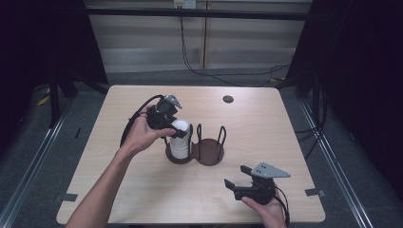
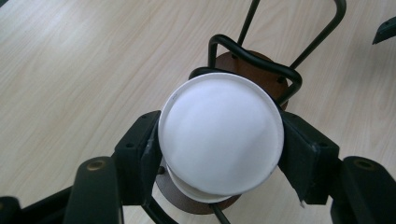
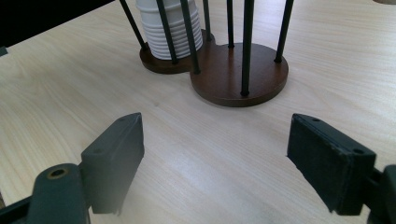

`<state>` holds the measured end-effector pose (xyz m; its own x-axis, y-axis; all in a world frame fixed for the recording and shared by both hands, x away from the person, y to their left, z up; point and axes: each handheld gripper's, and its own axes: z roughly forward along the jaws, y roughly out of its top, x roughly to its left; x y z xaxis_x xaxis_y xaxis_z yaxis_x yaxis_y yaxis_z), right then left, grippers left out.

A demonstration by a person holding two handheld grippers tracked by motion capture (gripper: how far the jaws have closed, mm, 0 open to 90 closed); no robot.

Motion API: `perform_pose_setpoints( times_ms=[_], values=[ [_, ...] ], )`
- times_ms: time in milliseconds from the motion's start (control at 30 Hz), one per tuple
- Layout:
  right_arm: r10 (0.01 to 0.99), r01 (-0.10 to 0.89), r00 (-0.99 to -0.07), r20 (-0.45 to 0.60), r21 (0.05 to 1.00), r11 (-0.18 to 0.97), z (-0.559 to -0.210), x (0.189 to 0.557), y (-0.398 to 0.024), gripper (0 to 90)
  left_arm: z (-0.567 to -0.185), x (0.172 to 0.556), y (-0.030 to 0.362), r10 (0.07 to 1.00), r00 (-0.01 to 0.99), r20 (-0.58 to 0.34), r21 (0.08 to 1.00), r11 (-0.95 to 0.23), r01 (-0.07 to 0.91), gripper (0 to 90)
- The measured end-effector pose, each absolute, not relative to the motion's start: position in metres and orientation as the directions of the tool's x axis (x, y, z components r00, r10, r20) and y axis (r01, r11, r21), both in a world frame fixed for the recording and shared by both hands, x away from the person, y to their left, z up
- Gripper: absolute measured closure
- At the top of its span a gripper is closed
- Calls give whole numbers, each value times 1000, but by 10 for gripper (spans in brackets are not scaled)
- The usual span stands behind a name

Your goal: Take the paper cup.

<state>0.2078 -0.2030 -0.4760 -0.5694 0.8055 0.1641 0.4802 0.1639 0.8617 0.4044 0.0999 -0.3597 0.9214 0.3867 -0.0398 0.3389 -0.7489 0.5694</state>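
In the high view the left hand-held gripper (image 1: 175, 124) sits at the top of a white cup stack (image 1: 179, 141) standing in the left ring of a dark wire holder (image 1: 207, 153) mid-desk (image 1: 266, 128), while the right hand-held gripper (image 1: 237, 178) rests near the front edge, well apart. The left gripper view shows its pads pinching the top cup (image 2: 221, 140) on both sides. In the right gripper view the jaws stand spread over bare wood, the holder (image 3: 233, 77) and cups (image 3: 170, 28) beyond.
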Motion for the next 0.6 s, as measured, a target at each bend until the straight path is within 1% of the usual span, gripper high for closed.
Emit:
perform_pose_setpoints(
  times_ms=[333,400,600],
  values=[
    [804,482,-570,166,861,164,-476,208,-203,182,-356,405,104,402,914,-58,587,-727,357,359],
    [804,483,-571,168,860,164,-476,208,-203,182,-354,406,105,385,922,-51,580,-740,341,359],
    [804,483,-571,167,860,165,-476,208,-203,182,-351,404,106,404,913,-58,596,-720,356,358]
  ],
)
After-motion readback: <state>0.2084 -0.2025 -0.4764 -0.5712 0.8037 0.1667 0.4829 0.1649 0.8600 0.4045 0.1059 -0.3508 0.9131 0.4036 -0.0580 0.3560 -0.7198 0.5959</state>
